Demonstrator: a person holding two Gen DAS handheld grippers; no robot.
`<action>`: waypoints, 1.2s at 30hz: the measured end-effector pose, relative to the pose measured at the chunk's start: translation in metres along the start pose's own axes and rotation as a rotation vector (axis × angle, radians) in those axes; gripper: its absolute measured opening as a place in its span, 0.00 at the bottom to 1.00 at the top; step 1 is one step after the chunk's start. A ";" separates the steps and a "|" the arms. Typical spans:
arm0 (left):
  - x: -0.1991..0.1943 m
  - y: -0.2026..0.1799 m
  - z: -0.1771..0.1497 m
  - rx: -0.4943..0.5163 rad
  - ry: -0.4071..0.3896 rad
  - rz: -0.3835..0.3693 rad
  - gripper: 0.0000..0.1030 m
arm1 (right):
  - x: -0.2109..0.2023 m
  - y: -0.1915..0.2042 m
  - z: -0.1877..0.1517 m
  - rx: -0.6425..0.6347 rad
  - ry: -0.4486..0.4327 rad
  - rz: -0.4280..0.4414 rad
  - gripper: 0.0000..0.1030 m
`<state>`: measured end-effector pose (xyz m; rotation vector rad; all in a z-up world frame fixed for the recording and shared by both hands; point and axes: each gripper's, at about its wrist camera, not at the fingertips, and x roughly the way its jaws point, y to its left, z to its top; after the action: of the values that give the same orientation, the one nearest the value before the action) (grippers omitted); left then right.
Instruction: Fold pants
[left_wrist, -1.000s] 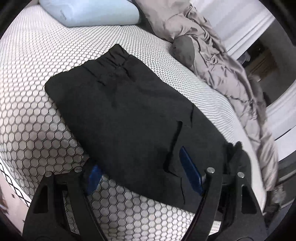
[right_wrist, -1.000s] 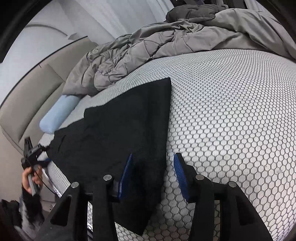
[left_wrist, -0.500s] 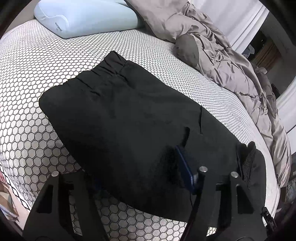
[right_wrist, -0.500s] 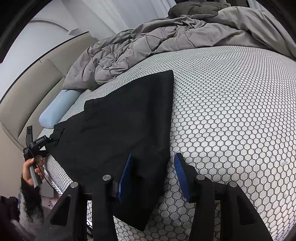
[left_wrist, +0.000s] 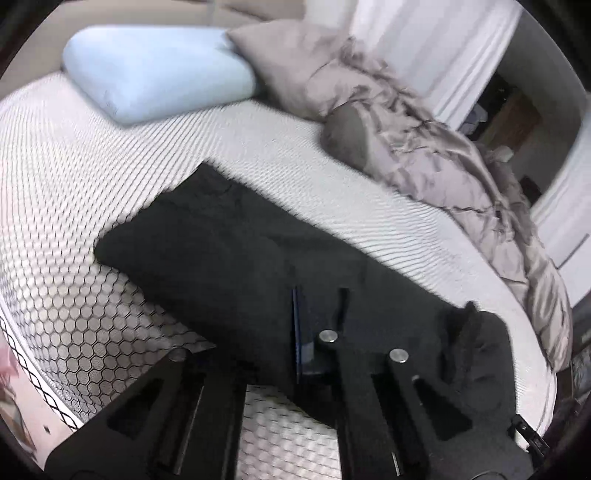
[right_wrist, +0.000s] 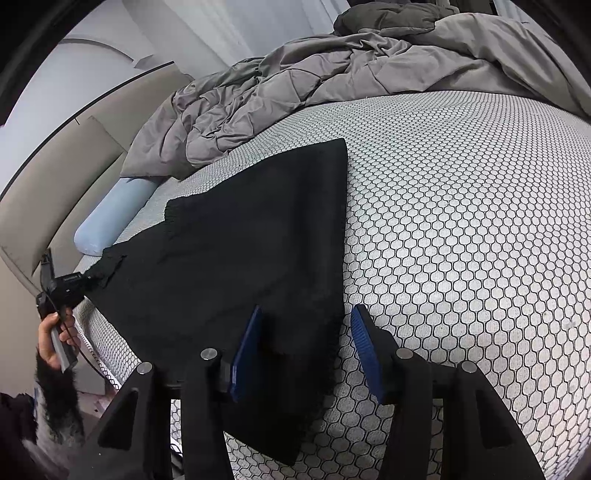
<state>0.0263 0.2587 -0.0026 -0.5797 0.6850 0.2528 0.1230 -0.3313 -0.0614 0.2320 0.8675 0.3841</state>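
A: Left wrist view first: our left hand-held gripper (left_wrist: 295, 332) has just been closing, and we see it clenched on the near edge of the pants (left_wrist: 229, 251), with black cloth caught between the jaws.

B: And in the right wrist view our right hand-held gripper (right_wrist: 303, 350) stands released, jaws apart, one finger over the cloth and the other over the bed (right_wrist: 461, 221). The pads do not press on anything that we can see. Its jaws have just been opening a little.

A: The pants lie flat on the bed near its edge, and seem doubled lengthwise already, one leg on the other, waistband towards the pillow (left_wrist: 159, 70). We cannot be sure how many layers there are.

B: So we judge the task roughly midway. What is left is the cross fold, hem end to waistband, and perhaps a second one.

A: Only one end is gripped. We would want the right one shut on its corner before we lift.

B: The duvet (right_wrist: 295, 81) lies well apart, so nothing is in our way.
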 end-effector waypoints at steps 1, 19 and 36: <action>-0.009 -0.010 0.004 0.014 -0.017 -0.016 0.01 | -0.001 0.001 -0.001 0.001 -0.003 0.002 0.50; -0.009 -0.325 -0.164 0.670 0.345 -0.491 0.40 | -0.036 -0.021 -0.017 0.063 -0.073 0.017 0.50; -0.081 -0.211 -0.118 0.543 0.172 -0.296 0.54 | -0.038 0.056 0.045 -0.147 -0.071 0.054 0.63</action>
<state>-0.0118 0.0160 0.0652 -0.1753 0.7847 -0.2604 0.1229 -0.2984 0.0124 0.1322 0.7607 0.4856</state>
